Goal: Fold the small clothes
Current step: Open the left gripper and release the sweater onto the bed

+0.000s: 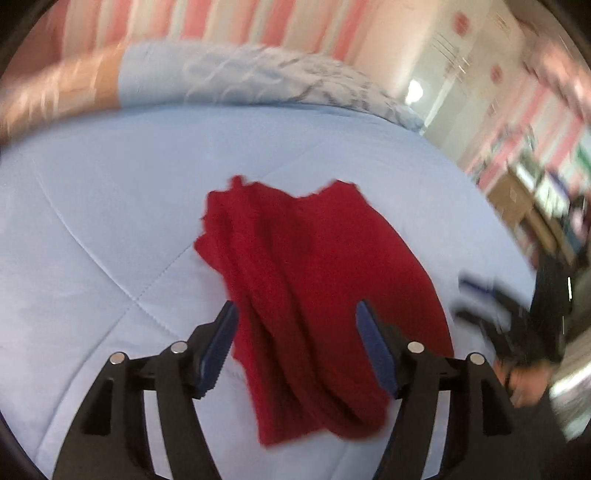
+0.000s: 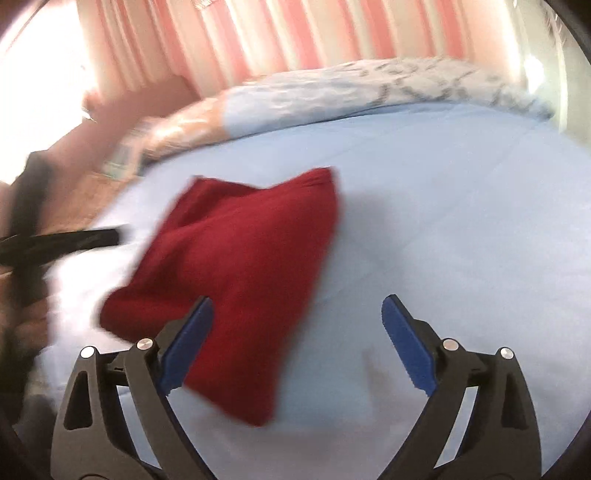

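A dark red knitted garment [image 1: 306, 280] lies bunched and partly folded on a light blue bedspread [image 1: 110, 221]. My left gripper [image 1: 297, 308] is open, its blue-padded jaws spread over the garment's near part, holding nothing. In the right wrist view the same red garment [image 2: 240, 266] lies left of centre. My right gripper [image 2: 297, 304] is open and empty, its left pad over the garment's near edge, its right pad over bare bedspread [image 2: 461, 221]. The other gripper shows blurred at the right edge of the left wrist view [image 1: 491, 306] and at the left edge of the right wrist view [image 2: 66, 240].
A patterned blue-and-white pillow or duvet roll [image 1: 258, 77] lies along the bed's far side, also in the right wrist view [image 2: 369, 88]. Pink-and-white striped curtains [image 2: 295, 33] hang behind. Shelves with clutter [image 1: 535, 199] stand to the right of the bed.
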The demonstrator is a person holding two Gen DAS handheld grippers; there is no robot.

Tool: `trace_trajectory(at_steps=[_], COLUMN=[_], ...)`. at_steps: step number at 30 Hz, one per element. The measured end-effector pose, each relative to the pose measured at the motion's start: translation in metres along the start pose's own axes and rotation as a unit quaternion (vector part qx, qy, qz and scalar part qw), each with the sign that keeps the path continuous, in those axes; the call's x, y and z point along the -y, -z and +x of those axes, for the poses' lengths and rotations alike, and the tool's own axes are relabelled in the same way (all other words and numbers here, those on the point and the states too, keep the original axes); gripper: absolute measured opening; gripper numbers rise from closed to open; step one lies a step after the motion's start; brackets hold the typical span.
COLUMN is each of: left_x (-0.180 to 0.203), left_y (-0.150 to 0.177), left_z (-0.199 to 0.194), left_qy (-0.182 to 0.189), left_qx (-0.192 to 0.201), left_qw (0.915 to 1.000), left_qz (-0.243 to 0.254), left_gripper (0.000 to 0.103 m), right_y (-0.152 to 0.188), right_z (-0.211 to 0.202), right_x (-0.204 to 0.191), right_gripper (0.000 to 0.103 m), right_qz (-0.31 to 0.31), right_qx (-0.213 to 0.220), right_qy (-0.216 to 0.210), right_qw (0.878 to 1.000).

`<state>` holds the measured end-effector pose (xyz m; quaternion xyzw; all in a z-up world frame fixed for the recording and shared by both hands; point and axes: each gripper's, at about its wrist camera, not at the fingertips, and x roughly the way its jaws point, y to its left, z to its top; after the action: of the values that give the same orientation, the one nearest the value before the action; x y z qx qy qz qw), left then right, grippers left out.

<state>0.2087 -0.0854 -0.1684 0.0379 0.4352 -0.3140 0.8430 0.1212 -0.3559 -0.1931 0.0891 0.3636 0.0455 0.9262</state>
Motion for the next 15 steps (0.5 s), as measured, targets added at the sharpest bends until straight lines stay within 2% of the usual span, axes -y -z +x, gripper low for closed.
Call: trace_trajectory(at_steps=[2, 4, 5, 6, 7, 10, 13, 15], left_x=[0.037, 0.065, 0.07, 0.073, 0.063, 0.034, 0.008, 0.003], left_y=[0.008, 0.02, 0.027, 0.033, 0.045, 0.062, 0.076, 0.077], left_z=[0.002, 0.003, 0.008, 0.019, 0.018, 0.038, 0.043, 0.044], left_qy=[-0.036, -0.081, -0.12, -0.174, -0.199, -0.229, -0.213, -0.211], left_qx=[-0.002, 0.005, 0.008, 0.004, 0.0, -0.022, -0.022, -0.012], left_qw=[0.998, 0.9911, 0.9847, 0.9735, 0.967, 0.9614, 0.9675, 0.9686], left_qz=[0.052, 0.106, 0.126, 0.149, 0.159, 0.151, 0.134, 0.131], left_gripper=[0.068, 0.068, 0.068, 0.068, 0.068, 0.069, 0.07, 0.076], right_y=[-0.008, -0.012, -0.009, -0.012, -0.013, -0.01, 0.002, 0.009], right_z=[0.006, 0.01, 0.006, 0.012, 0.012, 0.004, -0.002, -0.005], right_x=[-0.006, -0.013, -0.008, -0.012, -0.014, -0.012, -0.003, -0.007], right_gripper=[0.092, 0.092, 0.092, 0.092, 0.092, 0.092, 0.092, 0.092], right_qz=[-0.012, -0.03, -0.039, -0.047, -0.05, -0.038, -0.034, -0.038], right_qx=[-0.001, -0.001, 0.0, 0.002, 0.004, 0.018, 0.013, 0.008], right_qy=[0.028, 0.068, 0.078, 0.089, 0.095, 0.084, 0.069, 0.062], right_qw=[1.0, 0.997, 0.996, 0.995, 0.994, 0.996, 0.997, 0.997])
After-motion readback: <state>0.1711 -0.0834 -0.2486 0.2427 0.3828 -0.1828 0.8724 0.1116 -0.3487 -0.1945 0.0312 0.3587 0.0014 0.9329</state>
